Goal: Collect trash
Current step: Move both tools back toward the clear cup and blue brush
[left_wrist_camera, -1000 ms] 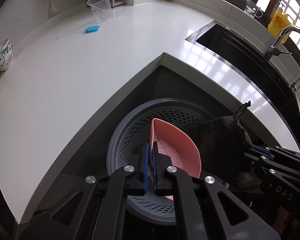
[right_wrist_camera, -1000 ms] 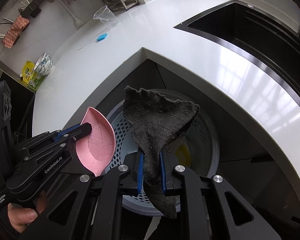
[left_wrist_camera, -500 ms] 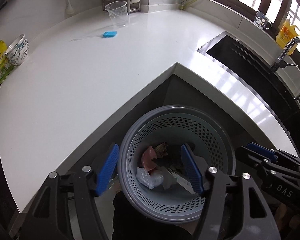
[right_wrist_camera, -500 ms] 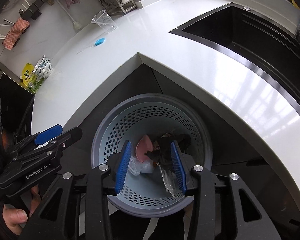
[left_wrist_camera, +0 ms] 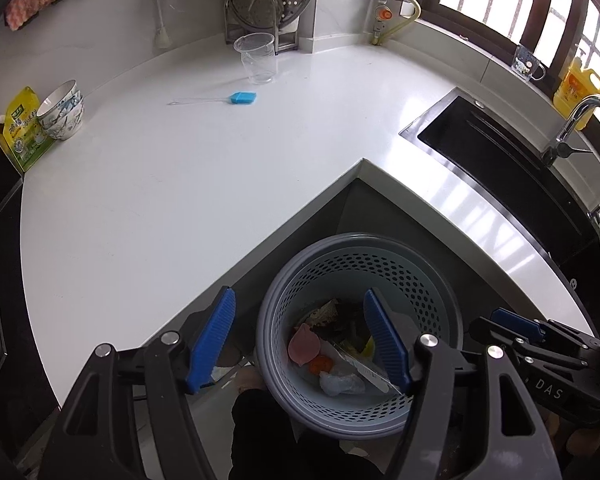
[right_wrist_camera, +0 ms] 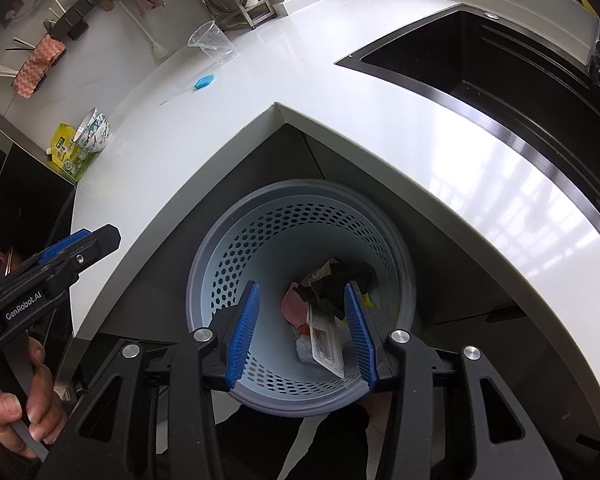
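Note:
A grey perforated waste basket point(left_wrist_camera: 360, 240) stands on the floor in the inner corner of the white counter. In it lie a pink leaf-shaped dish point(left_wrist_camera: 303, 346), a dark cloth point(right_wrist_camera: 344, 280), a clear wrapper and other scraps. My left gripper point(left_wrist_camera: 298, 294) hangs above the basket's left rim. Its jaws are opening, with nothing between the blue pads. My right gripper point(right_wrist_camera: 301, 286) hovers over the basket's point(right_wrist_camera: 300, 186) near side. Those jaws are opening too and hold nothing. The dish point(right_wrist_camera: 290, 304) lies below them.
On the white counter point(left_wrist_camera: 180, 180) stand a clear plastic cup point(left_wrist_camera: 258, 58), a blue-headed brush point(left_wrist_camera: 242, 98), stacked bowls point(left_wrist_camera: 62, 110) and a yellow-green packet point(left_wrist_camera: 20, 128). A black sink point(left_wrist_camera: 500, 160) with a tap point(left_wrist_camera: 572, 120) is at right. A hand point(right_wrist_camera: 28, 400) grips the left tool.
The left gripper let go of the pink dish and the right let go of the dark cloth; both now lie in the basket. Both jaws opened wide. The left gripper rose.

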Demonstrator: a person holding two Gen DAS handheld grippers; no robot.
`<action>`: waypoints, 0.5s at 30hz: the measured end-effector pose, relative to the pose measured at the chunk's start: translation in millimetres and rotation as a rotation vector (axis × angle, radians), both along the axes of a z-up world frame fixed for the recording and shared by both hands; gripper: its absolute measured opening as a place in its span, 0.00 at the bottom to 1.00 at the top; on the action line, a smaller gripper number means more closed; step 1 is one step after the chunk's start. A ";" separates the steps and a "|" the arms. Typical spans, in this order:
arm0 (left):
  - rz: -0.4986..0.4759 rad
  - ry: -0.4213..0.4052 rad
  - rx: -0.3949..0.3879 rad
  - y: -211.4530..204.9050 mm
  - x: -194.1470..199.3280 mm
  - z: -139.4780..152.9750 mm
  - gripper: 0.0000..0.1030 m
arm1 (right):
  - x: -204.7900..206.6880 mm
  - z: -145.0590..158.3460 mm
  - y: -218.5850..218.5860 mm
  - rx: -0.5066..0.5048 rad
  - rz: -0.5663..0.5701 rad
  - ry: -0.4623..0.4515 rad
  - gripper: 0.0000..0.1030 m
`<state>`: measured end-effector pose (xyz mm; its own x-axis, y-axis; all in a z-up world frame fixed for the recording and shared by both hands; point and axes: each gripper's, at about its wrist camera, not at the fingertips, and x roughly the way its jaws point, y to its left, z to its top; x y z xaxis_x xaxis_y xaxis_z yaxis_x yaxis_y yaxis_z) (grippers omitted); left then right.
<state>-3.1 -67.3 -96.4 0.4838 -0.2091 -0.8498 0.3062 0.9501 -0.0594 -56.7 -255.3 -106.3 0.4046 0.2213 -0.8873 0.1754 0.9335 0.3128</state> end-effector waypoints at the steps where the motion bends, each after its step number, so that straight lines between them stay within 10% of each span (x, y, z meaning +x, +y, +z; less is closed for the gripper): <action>1: 0.005 -0.005 -0.004 1.5 0.1 3.1 0.65 | -0.1 1.9 0.4 -0.001 0.003 -0.003 0.42; 15: 0.072 -0.053 -0.022 31.0 13.4 30.3 0.70 | 27.2 23.0 17.2 -0.001 0.038 -0.045 0.48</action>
<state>10.3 -36.3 -66.1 0.5429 -0.1903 -0.8180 0.2403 0.9685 -0.0659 -29.5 -238.1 -83.3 0.4358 0.2364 -0.8685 0.1252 0.9396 0.3186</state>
